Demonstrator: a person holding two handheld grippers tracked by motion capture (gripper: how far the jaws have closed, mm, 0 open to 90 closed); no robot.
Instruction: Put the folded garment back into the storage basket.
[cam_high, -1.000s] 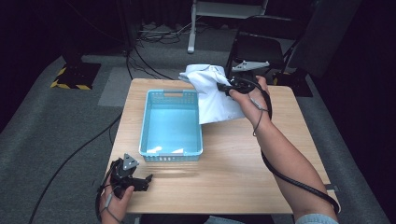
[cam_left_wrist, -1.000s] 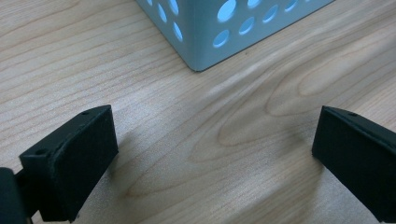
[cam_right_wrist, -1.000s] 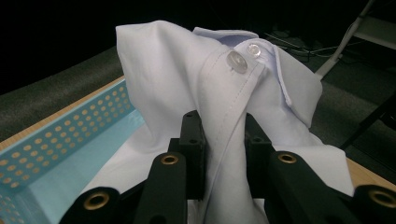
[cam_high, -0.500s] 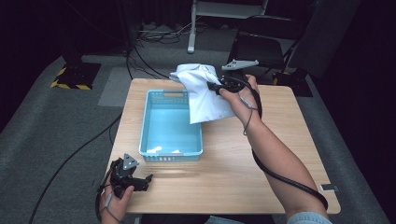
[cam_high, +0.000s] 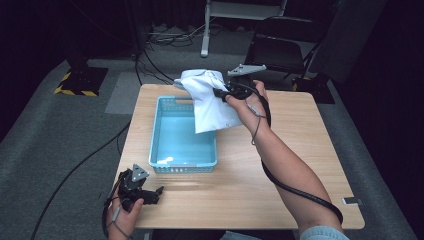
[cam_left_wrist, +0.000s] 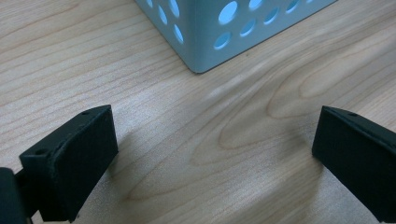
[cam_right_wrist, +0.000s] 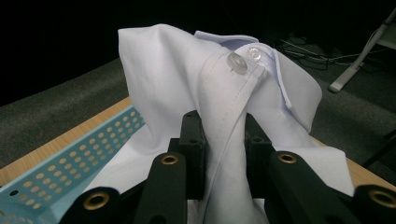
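A white buttoned shirt (cam_high: 210, 100) hangs bunched over the light-blue perforated basket's (cam_high: 172, 165) far end.

No text, label, brand, number or sign can be read anywhere in these views

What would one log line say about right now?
right gripper: shut on white shirt, lifted over far end of blue basket | left gripper: open, near the basket's corner, low over table

Light falls from overhead onto the table (cam_high: 300, 130), leaving the surrounding room nearly black. The white shirt (cam_right_wrist: 187, 74) looks bright, almost washed out. The high view is soft and grainy; soft shadows sit beneath the left gripper's jaws.
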